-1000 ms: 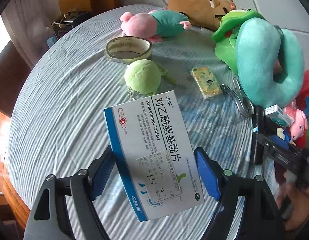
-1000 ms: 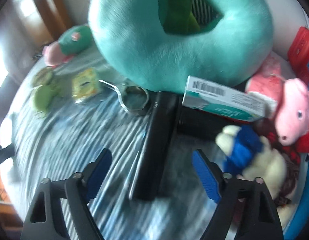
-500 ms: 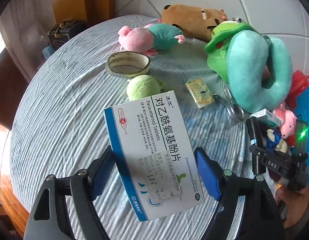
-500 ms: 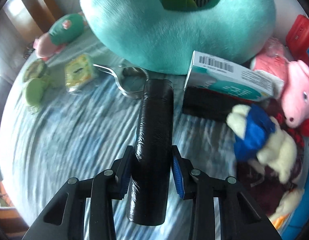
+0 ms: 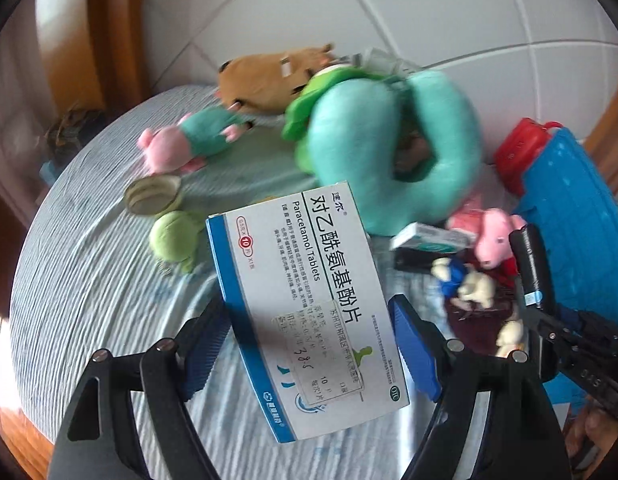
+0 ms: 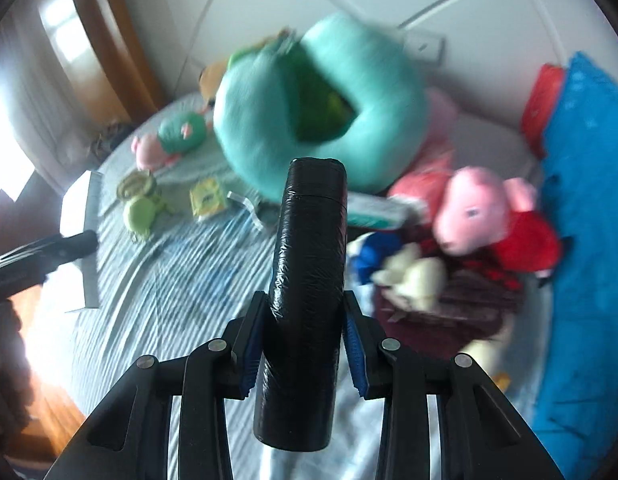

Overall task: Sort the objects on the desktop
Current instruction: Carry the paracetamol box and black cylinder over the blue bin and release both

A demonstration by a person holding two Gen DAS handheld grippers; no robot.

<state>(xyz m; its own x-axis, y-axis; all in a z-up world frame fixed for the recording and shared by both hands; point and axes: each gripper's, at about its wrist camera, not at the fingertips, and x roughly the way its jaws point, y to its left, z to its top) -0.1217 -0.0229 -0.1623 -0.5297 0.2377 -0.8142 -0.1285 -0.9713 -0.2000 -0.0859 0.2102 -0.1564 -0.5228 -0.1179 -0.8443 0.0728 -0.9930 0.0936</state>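
Note:
My left gripper (image 5: 309, 344) is shut on a white and blue Paracetamol tablet box (image 5: 305, 304) and holds it above the striped tablecloth (image 5: 89, 280). My right gripper (image 6: 303, 344) is shut on a black cylinder (image 6: 305, 292) and holds it up off the table; it also shows at the right of the left wrist view (image 5: 531, 264). The tablet box shows edge-on at the left of the right wrist view (image 6: 83, 232).
On the table lie a teal neck pillow (image 5: 393, 152), a brown plush (image 5: 269, 76), a pink and teal pig plush (image 5: 189, 144), a tape roll (image 5: 153, 196), a green ball plush (image 5: 173, 236), a small medicine box (image 5: 429, 236), a pink pig doll (image 6: 485, 208) and a blue bin (image 5: 581, 220).
My right gripper closed on the black cylinder and lifted it off the table. My left gripper rose and tilted with the tablet box, so more of the wall shows.

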